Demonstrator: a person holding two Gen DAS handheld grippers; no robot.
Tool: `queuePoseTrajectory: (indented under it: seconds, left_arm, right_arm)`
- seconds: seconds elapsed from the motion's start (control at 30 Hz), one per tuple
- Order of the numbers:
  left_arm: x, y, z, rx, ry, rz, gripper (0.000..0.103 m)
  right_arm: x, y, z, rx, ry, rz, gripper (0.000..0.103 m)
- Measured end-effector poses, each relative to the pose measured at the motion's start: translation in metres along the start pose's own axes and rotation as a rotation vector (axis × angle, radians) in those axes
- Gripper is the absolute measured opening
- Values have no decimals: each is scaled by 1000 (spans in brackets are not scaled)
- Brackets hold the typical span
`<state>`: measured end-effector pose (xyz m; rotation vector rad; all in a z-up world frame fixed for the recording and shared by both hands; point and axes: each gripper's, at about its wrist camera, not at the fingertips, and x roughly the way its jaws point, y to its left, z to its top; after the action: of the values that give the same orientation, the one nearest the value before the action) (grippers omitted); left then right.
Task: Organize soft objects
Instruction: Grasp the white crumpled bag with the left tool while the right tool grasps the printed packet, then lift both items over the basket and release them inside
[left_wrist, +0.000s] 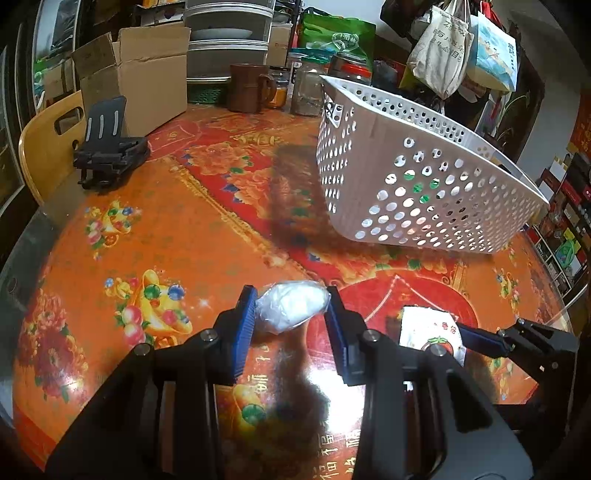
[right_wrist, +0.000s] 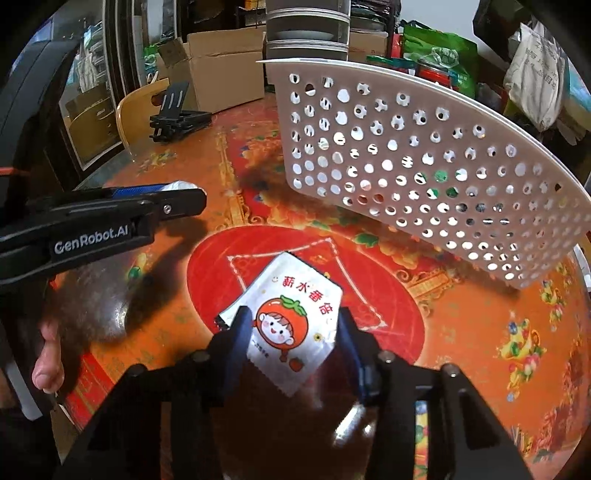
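Observation:
My left gripper (left_wrist: 291, 308) is shut on a white soft lump wrapped in clear plastic (left_wrist: 291, 304), held between its blue pads just above the table. My right gripper (right_wrist: 295, 328) is shut on a flat white packet with a tomato-child cartoon (right_wrist: 291, 325), held near the table's red centre; the packet also shows in the left wrist view (left_wrist: 430, 332). The white perforated basket (left_wrist: 417, 177) stands beyond both, also in the right wrist view (right_wrist: 424, 166). The left gripper shows at the left of the right wrist view (right_wrist: 177, 197).
An orange and red patterned tablecloth (left_wrist: 166, 229) covers the round table. A black folding stand (left_wrist: 107, 155), a cardboard box (left_wrist: 144, 74), a brown mug (left_wrist: 247, 88) and jars (left_wrist: 306, 88) stand at the far side. A wooden chair (left_wrist: 48, 144) is at the left.

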<state>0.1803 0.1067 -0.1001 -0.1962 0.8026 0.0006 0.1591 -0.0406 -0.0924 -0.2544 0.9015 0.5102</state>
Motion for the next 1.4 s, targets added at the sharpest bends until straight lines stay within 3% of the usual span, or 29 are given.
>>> queuePoseTrajectory:
  seconds: [0.03, 0.1, 0.13, 0.2, 0.8, 1.17, 1.4]
  left_arm:
    - [0, 0, 0, 1, 0, 0, 34]
    - [0, -2, 0, 7, 1, 2, 34]
    - [0, -4, -1, 9, 2, 1, 34]
    - [-2, -6, -1, 13, -2, 2, 34]
    - [-22, -53, -8, 103, -28, -10, 34]
    - [-54, -89, -10, 157, -74, -25, 35]
    - [-85, -109, 6, 185, -120, -62, 34]
  right_arm:
    - [-1, 0, -1, -4, -5, 10, 28]
    - [-4, 3, -3, -23, -12, 3, 23]
    - [-5, 3, -4, -25, -15, 12, 14]
    - [-8, 1, -4, -12, -23, 15, 11]
    - [-67, -47, -28, 91, -137, 14, 9]
    - [-103, -70, -41, 129, -204, -8, 9]
    - [-136, -86, -33, 136, -269, -42, 9]
